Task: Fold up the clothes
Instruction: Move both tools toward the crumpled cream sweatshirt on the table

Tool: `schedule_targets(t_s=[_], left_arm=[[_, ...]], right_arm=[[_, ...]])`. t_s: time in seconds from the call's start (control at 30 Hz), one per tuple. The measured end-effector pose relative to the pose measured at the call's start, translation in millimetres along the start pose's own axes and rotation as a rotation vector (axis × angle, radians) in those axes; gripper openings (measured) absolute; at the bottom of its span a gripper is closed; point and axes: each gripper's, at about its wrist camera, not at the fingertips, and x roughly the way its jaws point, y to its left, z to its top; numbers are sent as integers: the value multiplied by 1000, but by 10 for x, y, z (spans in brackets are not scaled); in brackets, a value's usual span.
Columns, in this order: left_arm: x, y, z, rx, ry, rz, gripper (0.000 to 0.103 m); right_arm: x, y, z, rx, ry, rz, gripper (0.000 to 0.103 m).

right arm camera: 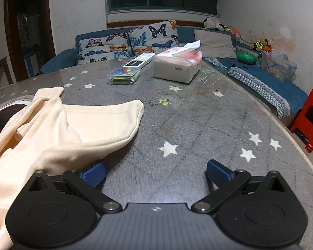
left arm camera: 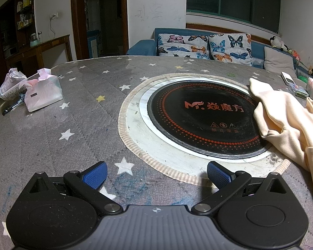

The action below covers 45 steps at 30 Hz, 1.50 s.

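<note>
Both held low over the star-print worktop (left arm camera: 73, 125): left gripper (left arm camera: 156, 175) jaws spread wide, empty; right gripper (right arm camera: 156, 173) likewise, beside crumpled cream garment (right arm camera: 58, 129) overlapping the hotplate (left arm camera: 198, 118).

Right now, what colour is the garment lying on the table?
Pale cream, plain with no print. The garment shows best in the right wrist view.
</note>
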Motion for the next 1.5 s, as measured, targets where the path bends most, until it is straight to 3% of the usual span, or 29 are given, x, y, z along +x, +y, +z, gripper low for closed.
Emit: schedule_targets(t_s=[0.1, 0.17, 0.47, 1.5], left_arm=[[-10, -27, 11, 0, 2, -1, 103], [-3, -20, 20, -6, 6, -6, 103], [-84, -98, 35, 5, 30, -11, 103], [-532, -1004, 170, 113, 6, -238, 103]], right_arm=[[-26, 7, 22, 8, -14, 15, 103], [-161, -53, -34, 8, -77, 37, 103], [-591, 122, -102, -35, -74, 83, 103], [-889, 477, -284, -94, -66, 224, 103]])
